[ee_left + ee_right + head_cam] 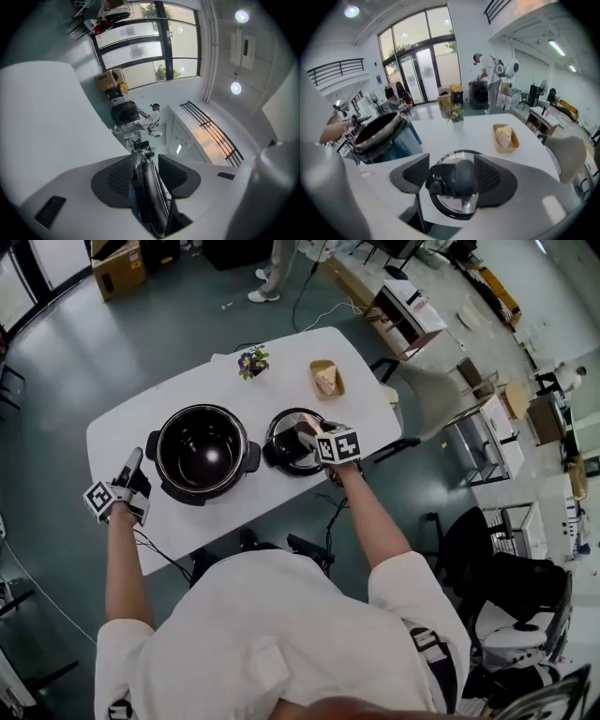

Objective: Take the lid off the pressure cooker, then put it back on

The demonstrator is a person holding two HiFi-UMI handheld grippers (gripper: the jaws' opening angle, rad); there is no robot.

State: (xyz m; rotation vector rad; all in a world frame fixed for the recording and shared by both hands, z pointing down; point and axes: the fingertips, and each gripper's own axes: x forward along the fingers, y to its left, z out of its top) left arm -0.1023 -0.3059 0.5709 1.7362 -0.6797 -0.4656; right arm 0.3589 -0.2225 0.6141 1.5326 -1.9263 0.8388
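The black pressure cooker pot (202, 451) stands open, without its lid, on the white table (122, 427); it also shows at the left of the right gripper view (379, 129). Its glass lid (281, 451) hangs low over the table to the pot's right. My right gripper (307, 434) is shut on the lid's black knob (457, 178), which fills the space between the pads. My left gripper (134, 467) sits at the pot's left side. Its jaws (145, 168) stand apart with a dark side handle (151, 192) between them.
A small vase of flowers (251, 362) and a basket with a wedge of cake (326, 379) stand on the table's far side. The table's front edge runs just under the lid. Chairs, desks and a person stand on the floor around.
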